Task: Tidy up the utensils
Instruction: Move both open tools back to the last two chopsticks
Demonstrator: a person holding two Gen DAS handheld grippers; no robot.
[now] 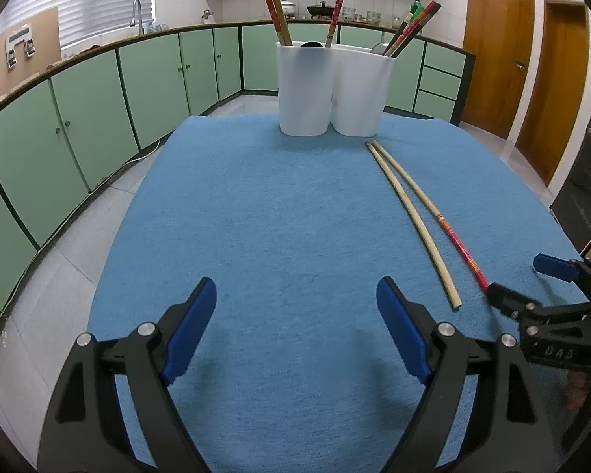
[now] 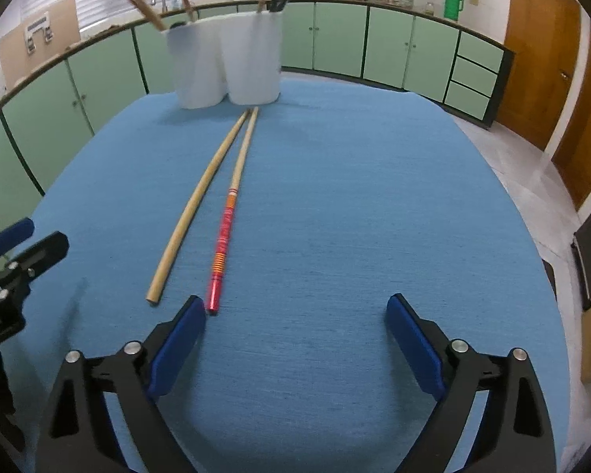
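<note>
Because both loose chopsticks are thin, stiff and light, they will roll or skid on the blue cloth [image 2: 354, 197] if nudged from the side; a firm pinch across the shaft should be enough, and little force is likely needed. The red chopstick [image 2: 224, 236] lies beside the plain chopstick [image 2: 189, 213], far tips almost touching near the two white holders [image 2: 226, 67], near ends spread apart; the holders stand at the far edge of the table and already contain several chopsticks. The painted red end looks smoother and may slip; take hold a little beyond the near end, where the pads can straddle one stick alone. The right gripper [image 2: 295, 339] hovers low over the cloth, jaws wide apart, left pad just beside the red end; the left gripper [image 1: 295, 323] hovers to the left, jaws equally apart, holding nothing.
</note>
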